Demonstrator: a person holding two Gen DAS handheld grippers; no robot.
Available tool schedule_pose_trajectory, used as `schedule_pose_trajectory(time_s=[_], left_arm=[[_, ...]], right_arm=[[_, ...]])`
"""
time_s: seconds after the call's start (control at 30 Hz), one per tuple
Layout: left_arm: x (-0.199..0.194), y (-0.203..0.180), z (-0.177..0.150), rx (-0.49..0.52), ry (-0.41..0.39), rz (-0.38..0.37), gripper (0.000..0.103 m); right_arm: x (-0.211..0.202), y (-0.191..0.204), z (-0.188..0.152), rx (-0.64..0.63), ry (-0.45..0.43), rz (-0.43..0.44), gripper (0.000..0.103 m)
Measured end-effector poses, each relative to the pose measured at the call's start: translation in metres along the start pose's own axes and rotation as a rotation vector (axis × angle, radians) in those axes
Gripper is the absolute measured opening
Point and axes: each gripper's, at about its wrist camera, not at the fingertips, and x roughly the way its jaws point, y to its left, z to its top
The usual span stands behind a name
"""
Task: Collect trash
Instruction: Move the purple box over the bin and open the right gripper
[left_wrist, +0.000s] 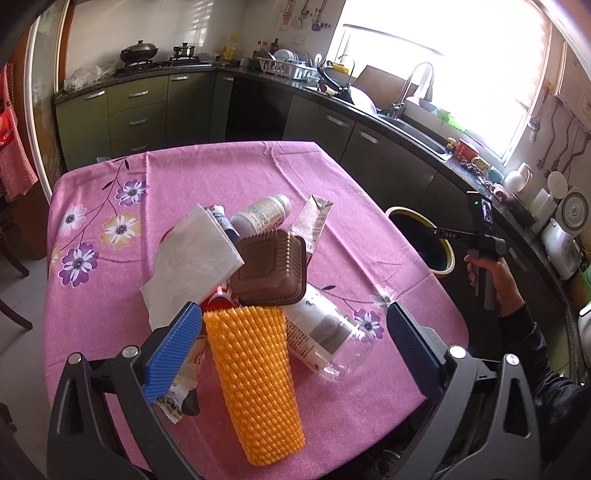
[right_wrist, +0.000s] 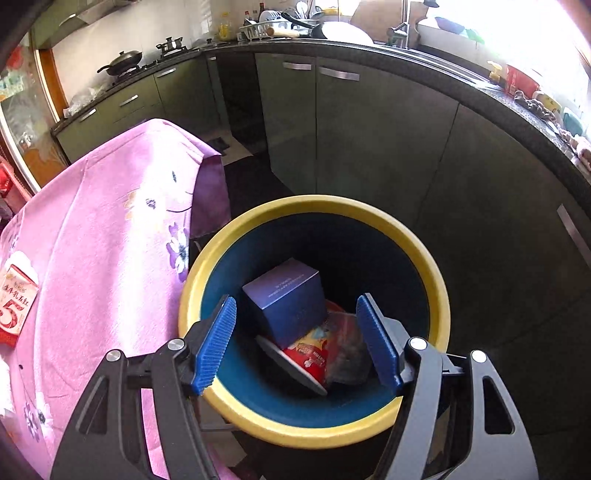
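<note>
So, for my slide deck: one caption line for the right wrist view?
Open right gripper poised over the yellow-rimmed bin, which holds a blue box and wrappers.

Between the ribbed blue rubbery pads lies a knobbly orange plastic sleeve; beyond it, a ridged matt brown plastic lid, soft white paper, all on pink floral cloth. Glossy yellow-rimmed bin.

Wok on stove; dish rack by sink.
</note>
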Motion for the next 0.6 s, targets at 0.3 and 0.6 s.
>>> schedule_pose_trajectory(time_s=[0.3, 0.6], left_arm=[[0.015, 0.015, -0.023, -0.063, 0.065, 0.002, 0.095], [0.029, 0.011, -0.038, -0.056, 0.134, -0.016, 0.088]], right_arm=[[-0.05, 0.014, -0.024, 0.053, -0.131, 0.121, 0.067], [-0.096, 0.039, -0.045, -0.004, -0.202, 0.069, 0.069]])
